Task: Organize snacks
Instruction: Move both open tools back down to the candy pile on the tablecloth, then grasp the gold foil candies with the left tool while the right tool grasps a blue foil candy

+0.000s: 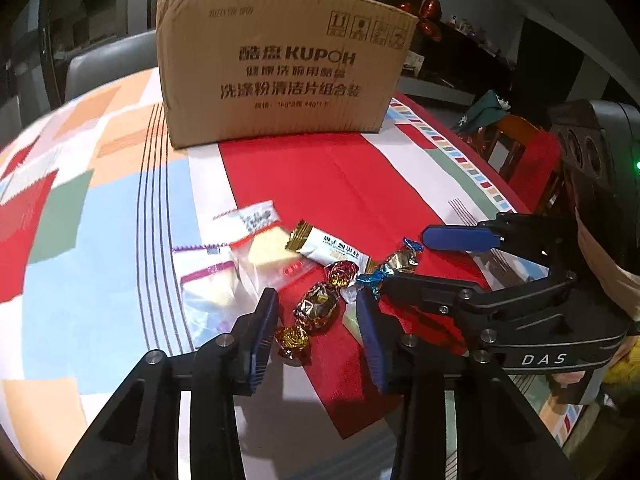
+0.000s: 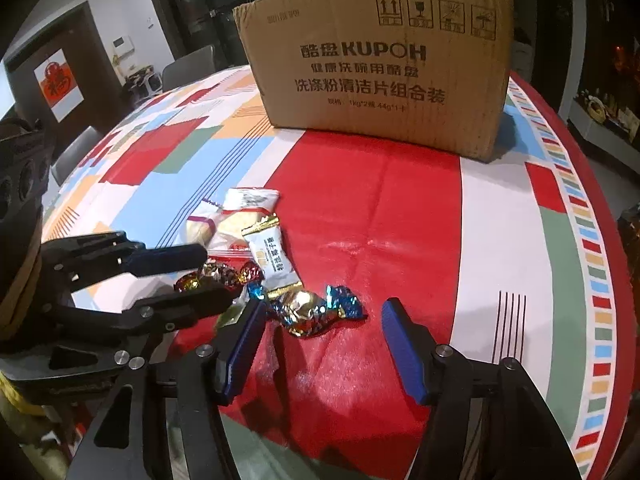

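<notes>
Left wrist view first: my left gripper (image 1: 318, 312) sits at the bottom middle of the frame, jaws fairly narrow, blue pads either side of a foil candy (image 1: 316, 306) in brown and gold wrap. From this angle the pads look just off it, not pinching. A smaller gold candy (image 1: 294, 340) lies right below it by the left pad, and a red and gold candy (image 1: 341, 273) sits just above. Left of centre are two clear cake packets (image 1: 240, 256), overlapping, and a white bar packet (image 1: 334, 250) with gold ends leans against them. All of it lies on the patchwork tablecloth (image 1: 100, 208). A big cardboard box (image 1: 280, 68) stands at top centre, well apart from the snack pile. My right gripper (image 1: 404, 256) pokes in from the right edge with a blue-ended twist candy (image 1: 394, 266) between its fingers.

Right wrist view: my right gripper (image 2: 324, 312) is at bottom centre, jaws about half spread, and the blue-ended twist candy (image 2: 310, 310) lies on the red patch between the pads, close to the left one and clear of the right one. So nothing is clamped. My left gripper (image 2: 218, 276) comes in from the left edge, over the foil candies (image 2: 216, 274). The white bar packet (image 2: 276, 262) and cake packets (image 2: 232, 216) sit just above centre left, box (image 2: 384, 68) at the top.
</notes>
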`<move>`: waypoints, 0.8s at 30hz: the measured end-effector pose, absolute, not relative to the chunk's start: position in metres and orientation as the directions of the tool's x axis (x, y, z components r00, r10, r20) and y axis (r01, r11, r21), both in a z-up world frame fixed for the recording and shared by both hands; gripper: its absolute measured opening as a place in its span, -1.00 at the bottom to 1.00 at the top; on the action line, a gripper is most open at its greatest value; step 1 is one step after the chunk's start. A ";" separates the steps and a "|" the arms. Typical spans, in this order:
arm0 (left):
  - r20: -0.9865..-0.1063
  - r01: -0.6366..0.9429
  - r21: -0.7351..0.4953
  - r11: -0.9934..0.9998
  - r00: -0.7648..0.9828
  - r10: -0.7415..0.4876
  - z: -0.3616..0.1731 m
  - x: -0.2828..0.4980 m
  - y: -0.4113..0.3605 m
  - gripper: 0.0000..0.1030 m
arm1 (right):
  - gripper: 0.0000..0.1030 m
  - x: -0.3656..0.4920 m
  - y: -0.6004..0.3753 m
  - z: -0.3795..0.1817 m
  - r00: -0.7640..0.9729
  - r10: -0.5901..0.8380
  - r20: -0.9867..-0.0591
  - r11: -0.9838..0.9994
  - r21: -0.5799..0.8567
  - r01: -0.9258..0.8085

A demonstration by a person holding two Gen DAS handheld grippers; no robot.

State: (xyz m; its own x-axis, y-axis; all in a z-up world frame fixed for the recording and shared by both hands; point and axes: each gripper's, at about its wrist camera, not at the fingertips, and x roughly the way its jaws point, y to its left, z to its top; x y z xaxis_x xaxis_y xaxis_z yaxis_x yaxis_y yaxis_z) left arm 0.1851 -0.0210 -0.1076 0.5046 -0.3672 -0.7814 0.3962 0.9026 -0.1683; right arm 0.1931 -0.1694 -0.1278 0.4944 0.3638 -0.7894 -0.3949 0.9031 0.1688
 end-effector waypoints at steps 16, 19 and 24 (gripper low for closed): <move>-0.768 0.367 -0.197 0.909 0.519 -0.376 -0.101 0.184 -0.017 -0.56 | -0.37 0.187 -0.170 -0.128 0.513 0.380 -0.770 0.903 0.189 -0.385; -0.757 0.363 -0.187 0.913 0.539 -0.369 -0.094 0.180 -0.017 -0.56 | -0.37 0.182 -0.172 -0.123 0.519 0.388 -0.762 0.902 0.200 -0.382; -0.731 0.355 -0.178 0.918 0.576 -0.365 -0.080 0.171 -0.017 -0.56 | -0.37 0.170 -0.174 -0.111 0.546 0.400 -0.736 0.901 0.205 -0.383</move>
